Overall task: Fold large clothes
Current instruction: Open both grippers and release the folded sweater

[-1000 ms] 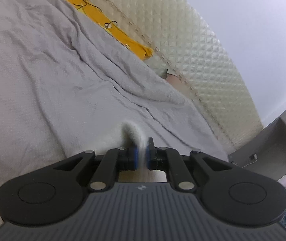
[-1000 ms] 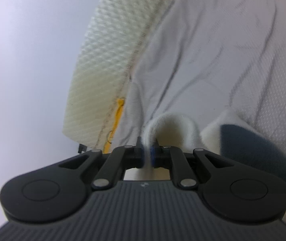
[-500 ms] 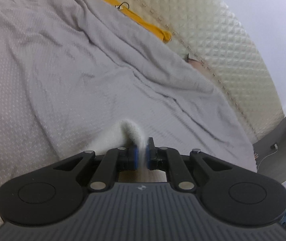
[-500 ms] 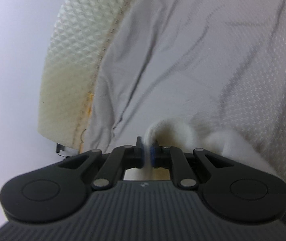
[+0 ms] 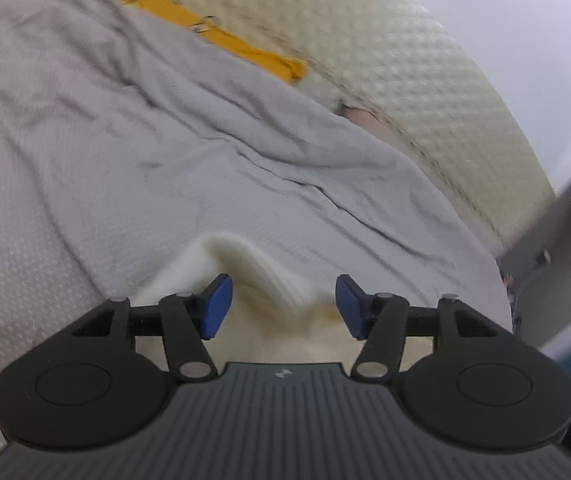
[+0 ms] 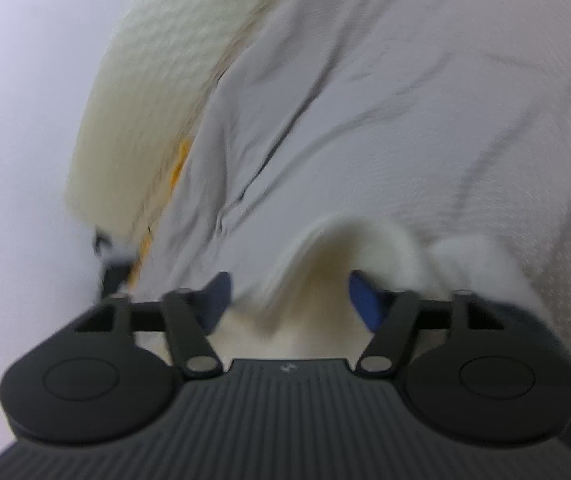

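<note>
Bed w/ a grey bedsheet (image 5: 133,152) lying wrinkled across the surface, creases running diagonally; a yellow cloth (image 5: 221,36) is sitting along its far edge in the left wrist view, then a cream quilted mattress (image 5: 405,60) is curving behind it, pale wall (image 5: 525,8) beyond, grey furniture (image 5: 565,240) showing at far right. Right wrist view, blurry: wall taking up the left, mattress (image 6: 145,100) next, sheet (image 6: 405,100) filling the rest. Left gripper (image 5: 283,306) is sitting low over the sheet w/ jaws just opening, blue pads (image 5: 215,306) standing apart; the cream knit garment (image 5: 261,276) is lying between them as a raised ribbed fold, nearer the left pad, pads not pressing it, rest of it spreading under the gripper body. Right gripper (image 6: 291,300) is also just opening, pads (image 6: 365,306) apart; garment (image 6: 357,248) is arching up as a loose hump between the pads, another fluffy lump sitting just to the right of it; contact w/ the right pad can't be told in the blur.
</note>
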Motion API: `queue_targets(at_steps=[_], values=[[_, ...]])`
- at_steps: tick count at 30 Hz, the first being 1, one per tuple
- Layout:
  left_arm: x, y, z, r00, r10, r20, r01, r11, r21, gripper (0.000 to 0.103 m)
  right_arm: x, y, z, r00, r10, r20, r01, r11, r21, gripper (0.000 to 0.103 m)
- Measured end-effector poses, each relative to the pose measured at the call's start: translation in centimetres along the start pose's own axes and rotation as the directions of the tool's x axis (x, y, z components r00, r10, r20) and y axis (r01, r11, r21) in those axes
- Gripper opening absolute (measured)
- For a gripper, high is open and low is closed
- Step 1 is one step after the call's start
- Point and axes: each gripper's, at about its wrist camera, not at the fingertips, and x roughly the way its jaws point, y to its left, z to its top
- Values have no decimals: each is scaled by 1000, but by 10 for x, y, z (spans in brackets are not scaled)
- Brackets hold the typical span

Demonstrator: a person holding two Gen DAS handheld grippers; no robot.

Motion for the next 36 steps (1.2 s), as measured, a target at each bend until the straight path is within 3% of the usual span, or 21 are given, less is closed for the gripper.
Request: queue_targets(at_steps=[5, 9, 14, 17, 24, 32, 36], values=[[-3, -24, -15, 999, 4, -40, 1, 992, 127, 63, -4, 34, -18, 998, -38, -53, 26, 977, -211, 74], [12, -30, -30, 993, 89, -73, -72, 976, 207, 63, 3, 47, -24, 990, -132, -42, 112, 941, -319, 73], [34, -27, -38, 978, 197, -69, -170, 943, 287, 63, 13, 45, -23, 963, -264, 47, 259, 871, -418, 70], [44, -26, -39, 972, 224, -69, -193, 931, 311, 63, 21, 39, -21, 956, -282, 77, 286, 850, -443, 69], [64, -22, -45, 960, 268, -84, -223, 909, 353, 63, 44, 34, -26, 944, -326, 57, 310, 808, -501, 69], [40, -37, -49, 964, 262, -50, -228, 907, 355, 63, 27, 47, -33, 940, -326, 101, 328, 785, -526, 70], [12, -49, -54, 973, 230, -33, -203, 912, 357, 63, 6, 59, -38, 947, -299, 117, 316, 800, -509, 70]])
